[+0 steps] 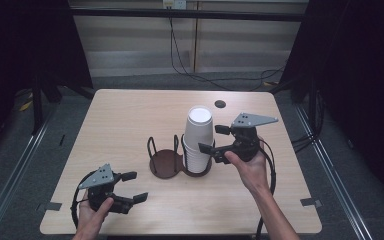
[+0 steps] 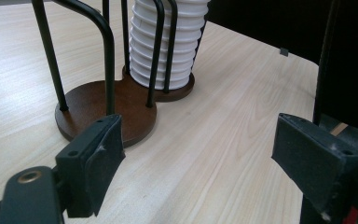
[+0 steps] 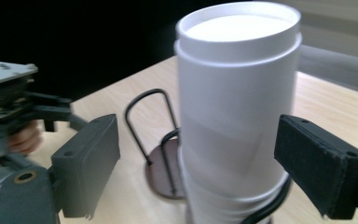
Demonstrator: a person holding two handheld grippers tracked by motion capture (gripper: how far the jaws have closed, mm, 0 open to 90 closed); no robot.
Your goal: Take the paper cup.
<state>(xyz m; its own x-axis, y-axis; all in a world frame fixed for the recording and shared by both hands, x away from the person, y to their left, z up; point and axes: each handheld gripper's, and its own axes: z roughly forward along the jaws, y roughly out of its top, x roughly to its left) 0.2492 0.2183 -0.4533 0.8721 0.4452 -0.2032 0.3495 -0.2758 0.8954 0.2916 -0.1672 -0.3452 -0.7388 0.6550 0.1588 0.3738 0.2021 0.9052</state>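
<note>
The cups (image 1: 198, 142), a white stack standing bottom-up, sit in the right bay of a two-bay wire rack (image 1: 167, 162) near the table's (image 1: 130, 115) centre. The top cup stands well above the wire loops; the ribbed rims of the lower ones show between the wires in the left gripper view. The left bay holds nothing but its brown disc base.

The right gripper (image 1: 215, 139) is level with the upper part of the stack, on its right side in the high view. Its jaws are spread, one on either side of the top cup, and neither pad touches the cup wall (a clear gap shows on both sides in the right gripper view).

The left gripper (image 1: 134, 186) hangs low over the near left part of the table, well apart from the rack, pointing toward it. Its jaws are spread too, with only bare tabletop between them.
</note>
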